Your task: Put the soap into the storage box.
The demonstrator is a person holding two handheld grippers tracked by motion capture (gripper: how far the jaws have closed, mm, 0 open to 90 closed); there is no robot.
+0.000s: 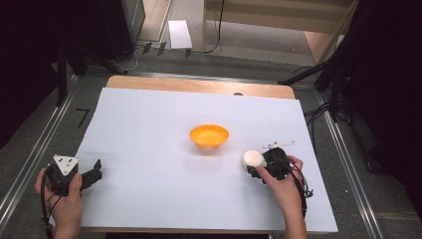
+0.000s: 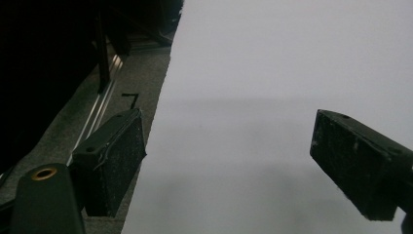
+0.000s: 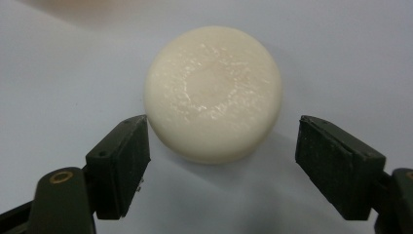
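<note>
A cream-white round bun-shaped lump [image 1: 253, 158] lies on the white sheet [image 1: 149, 119], right of and a little nearer than an orange bowl [image 1: 209, 135]. My right gripper [image 1: 259, 167] points at the lump from the right. In the right gripper view the lump [image 3: 214, 92] sits just ahead of and partly between the jaws of the right gripper [image 3: 222, 124]; the pads stand apart and do not press on it. My left gripper [image 1: 95, 170] rests at the sheet's left edge, and in the left gripper view it [image 2: 227, 117] is wide open with nothing between its pads.
The sheet covers a wooden table [image 1: 199, 84]. A small white strip [image 1: 278, 144] lies just beyond the right hand. Metal rails [image 1: 343, 149] run along both sides of the table. Dark stands and cables [image 1: 318, 74] stand at the far right, and a white sheet [image 1: 179, 34] lies on the floor beyond.
</note>
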